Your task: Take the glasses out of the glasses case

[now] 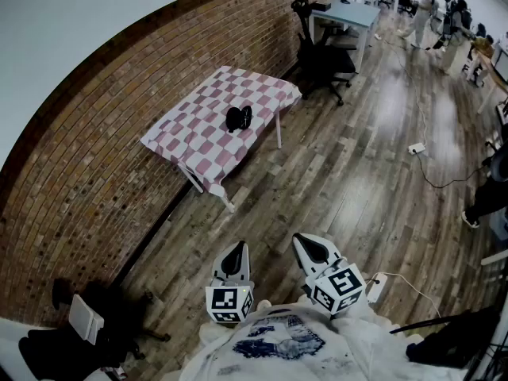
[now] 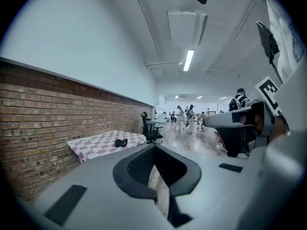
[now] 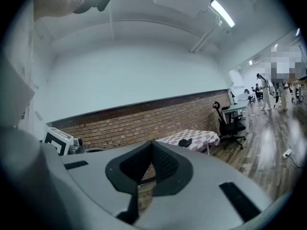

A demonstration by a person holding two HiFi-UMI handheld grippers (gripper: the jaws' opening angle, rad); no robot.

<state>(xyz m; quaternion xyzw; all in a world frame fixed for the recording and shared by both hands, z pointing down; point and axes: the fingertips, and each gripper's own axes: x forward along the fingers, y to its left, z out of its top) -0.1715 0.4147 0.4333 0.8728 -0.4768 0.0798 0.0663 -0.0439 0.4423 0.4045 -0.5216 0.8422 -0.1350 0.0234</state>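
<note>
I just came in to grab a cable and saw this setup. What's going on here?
A person stands on the wooden floor holding a left gripper and a right gripper close to the body. Both have their jaws together and nothing between them. Well ahead, against the brick wall, a table with a checked cloth carries a black glasses case. Nothing touches the case, so the glasses are not yet out.

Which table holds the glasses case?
The checked-cloth table by the brick wall; the glasses case lies on it. The plain desk beyond has no cloth.
</note>
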